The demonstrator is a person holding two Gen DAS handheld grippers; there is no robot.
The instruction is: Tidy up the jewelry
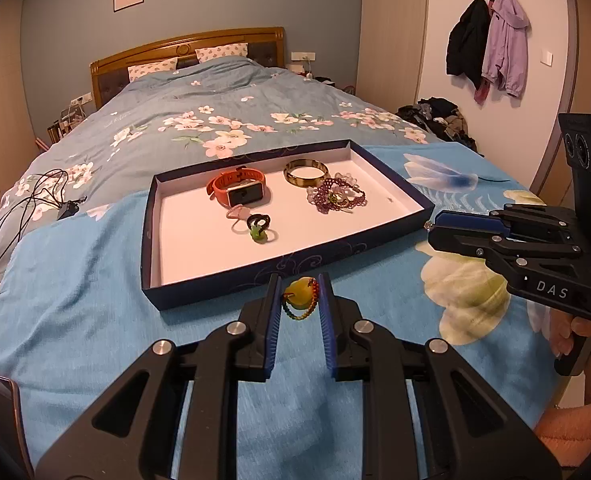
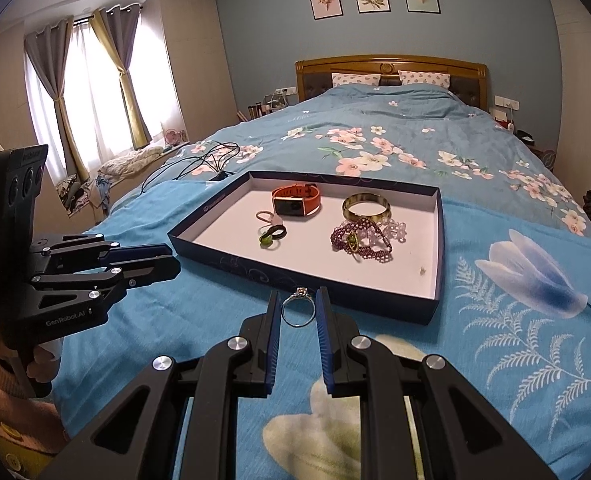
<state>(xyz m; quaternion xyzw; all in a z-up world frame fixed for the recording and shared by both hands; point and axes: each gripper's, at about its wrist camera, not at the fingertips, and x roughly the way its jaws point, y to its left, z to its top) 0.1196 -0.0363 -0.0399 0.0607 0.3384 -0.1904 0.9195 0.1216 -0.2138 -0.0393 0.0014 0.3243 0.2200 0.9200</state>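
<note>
A dark blue tray with a white floor (image 1: 199, 248) (image 2: 431, 240) lies on the blue blanket. In it are an orange watch (image 1: 237, 190) (image 2: 295, 202), a bangle (image 1: 305, 173) (image 2: 366, 206), purple bead strings (image 1: 337, 196) (image 2: 365, 242) and small rings (image 1: 257, 226) (image 2: 269, 236). My left gripper (image 1: 299, 300) is shut on a yellow-green pendant with a coloured bead loop (image 1: 301, 298), just before the tray's near wall. My right gripper (image 2: 298, 306) is shut on a silver ring (image 2: 298, 308), also just before the tray.
The tray sits on a bed with a flowered blue cover (image 1: 215, 120). A black cable (image 1: 19, 208) (image 2: 199, 160) lies left of the tray. Coats (image 1: 491, 44) hang on the right wall. Curtains and a window (image 2: 87, 88) are at the left.
</note>
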